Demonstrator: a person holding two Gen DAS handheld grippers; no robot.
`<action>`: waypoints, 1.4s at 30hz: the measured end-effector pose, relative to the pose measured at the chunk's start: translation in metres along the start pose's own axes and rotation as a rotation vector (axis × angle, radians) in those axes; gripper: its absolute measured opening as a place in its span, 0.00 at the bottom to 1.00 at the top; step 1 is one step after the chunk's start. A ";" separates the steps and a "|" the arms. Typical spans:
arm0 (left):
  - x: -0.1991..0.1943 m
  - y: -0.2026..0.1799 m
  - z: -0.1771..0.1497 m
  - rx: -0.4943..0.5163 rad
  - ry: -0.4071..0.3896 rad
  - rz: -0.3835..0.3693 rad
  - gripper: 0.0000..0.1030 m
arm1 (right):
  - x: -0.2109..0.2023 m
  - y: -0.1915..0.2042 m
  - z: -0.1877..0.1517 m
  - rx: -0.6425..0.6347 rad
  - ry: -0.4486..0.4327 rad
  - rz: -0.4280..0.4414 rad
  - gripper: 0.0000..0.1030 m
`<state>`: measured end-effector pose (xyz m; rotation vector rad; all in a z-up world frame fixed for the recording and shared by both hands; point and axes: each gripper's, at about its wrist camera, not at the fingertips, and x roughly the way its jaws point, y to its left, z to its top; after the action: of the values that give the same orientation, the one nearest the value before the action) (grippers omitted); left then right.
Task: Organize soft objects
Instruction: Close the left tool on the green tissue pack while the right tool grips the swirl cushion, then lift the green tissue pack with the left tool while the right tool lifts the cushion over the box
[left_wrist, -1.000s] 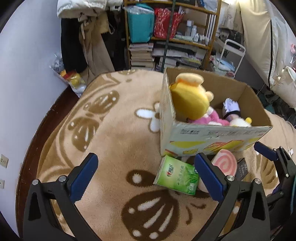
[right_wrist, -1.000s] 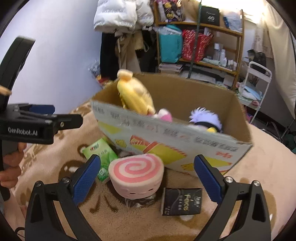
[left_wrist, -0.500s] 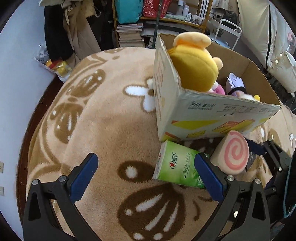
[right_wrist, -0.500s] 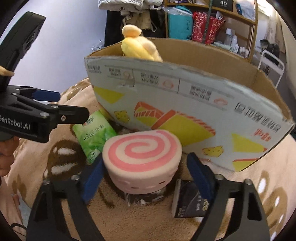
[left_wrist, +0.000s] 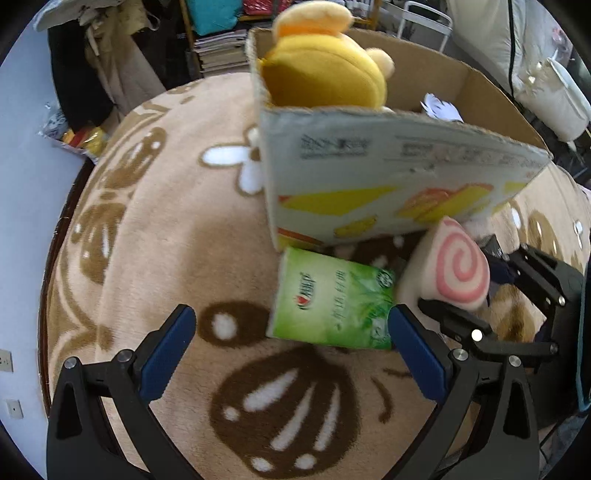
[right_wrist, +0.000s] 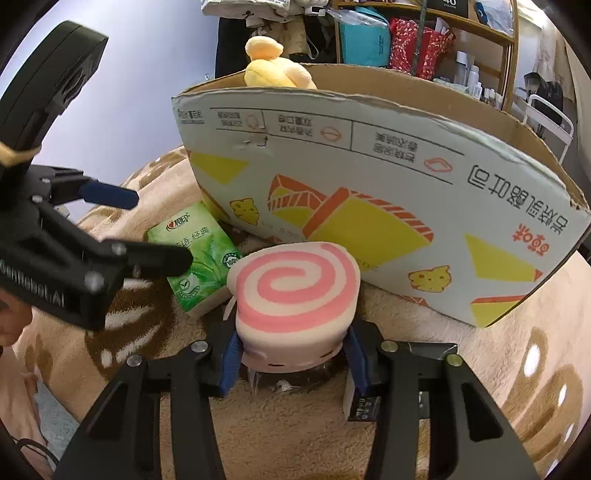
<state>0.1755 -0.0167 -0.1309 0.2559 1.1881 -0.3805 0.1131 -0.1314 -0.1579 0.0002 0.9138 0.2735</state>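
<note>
A pink-and-white swirl roll plush (right_wrist: 295, 295) lies on the blanket in front of the cardboard box (right_wrist: 388, 177). My right gripper (right_wrist: 293, 356) is shut on its lower sides. The roll also shows in the left wrist view (left_wrist: 454, 266). A green tissue pack (left_wrist: 332, 299) lies just left of the roll, also in the right wrist view (right_wrist: 195, 258). My left gripper (left_wrist: 291, 350) is open and empty, its right finger at the pack's right end. A yellow plush (left_wrist: 325, 74) sticks up from the box (left_wrist: 388, 184), seen too in the right wrist view (right_wrist: 273, 70).
A brown patterned blanket (left_wrist: 166, 240) covers the surface. A small black packet (right_wrist: 364, 404) lies under my right finger. A white-haired plush (left_wrist: 439, 107) sits deep in the box. Shelves with books and bags (right_wrist: 399, 40) and hanging coats stand behind.
My right gripper has moved forward and closed on the swirl roll. My left gripper has moved closer to the green tissue pack and the box, still open.
</note>
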 end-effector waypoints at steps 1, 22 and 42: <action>0.001 -0.001 -0.001 0.003 0.001 -0.004 0.99 | 0.000 -0.001 0.000 0.001 0.001 0.001 0.49; 0.024 -0.003 0.001 -0.032 0.020 -0.089 0.73 | 0.001 -0.002 0.002 -0.005 -0.005 0.004 0.49; -0.016 -0.021 -0.028 -0.052 -0.078 0.048 0.70 | -0.052 -0.009 0.000 0.045 -0.072 -0.085 0.47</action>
<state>0.1379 -0.0225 -0.1256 0.2219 1.1120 -0.3142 0.0852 -0.1519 -0.1187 0.0126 0.8463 0.1724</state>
